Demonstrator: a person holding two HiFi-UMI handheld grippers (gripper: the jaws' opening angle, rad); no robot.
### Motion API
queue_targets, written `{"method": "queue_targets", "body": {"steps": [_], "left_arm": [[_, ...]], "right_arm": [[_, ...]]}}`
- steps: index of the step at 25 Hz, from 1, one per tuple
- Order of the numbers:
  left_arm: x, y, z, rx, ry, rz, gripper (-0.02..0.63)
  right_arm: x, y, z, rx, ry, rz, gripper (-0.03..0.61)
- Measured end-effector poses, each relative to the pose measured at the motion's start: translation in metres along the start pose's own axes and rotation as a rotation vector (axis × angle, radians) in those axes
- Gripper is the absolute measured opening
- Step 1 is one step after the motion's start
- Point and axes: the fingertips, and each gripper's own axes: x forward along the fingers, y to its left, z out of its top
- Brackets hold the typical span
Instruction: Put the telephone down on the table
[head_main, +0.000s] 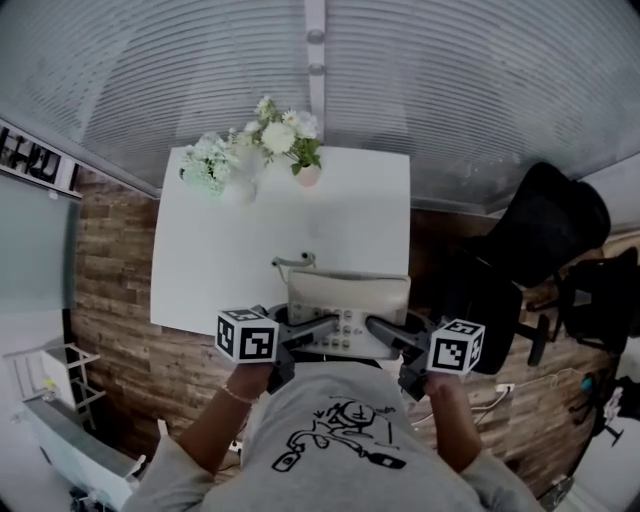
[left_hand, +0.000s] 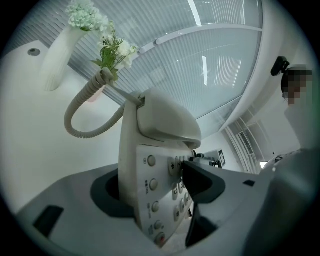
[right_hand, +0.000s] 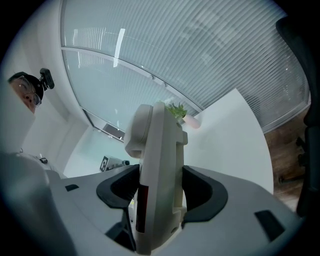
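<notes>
Left gripper (head_main: 326, 324) is clamping the telephone (head_main: 348, 298) | right gripper (head_main: 376, 326) is clamping its opposite side | lower centre, at the table (head_main: 210, 250) edge

The telephone (head_main: 347, 312) is sitting low in the frame's centre, over the near edge of the table (head_main: 210, 270), with the left gripper (head_main: 312, 328) gripping its left side and the right gripper (head_main: 385, 330) its right. A flower vase (head_main: 306, 172) is standing at the table's far edge, a flower bunch (head_main: 208, 160) is lying to its left, and an office chair (head_main: 545, 235) is standing right of the table.
</notes>
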Motion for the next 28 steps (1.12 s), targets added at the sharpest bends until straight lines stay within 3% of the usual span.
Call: {"method": "queue_targets", "body": {"steps": [28], "left_arm": [[0.031, 0.089, -0.031, -0.130, 0.060, 0.017, 0.300]], "right_arm": [[0.043, -0.079, -0.030, 0.104, 0.093, -0.068, 0.282]]}}
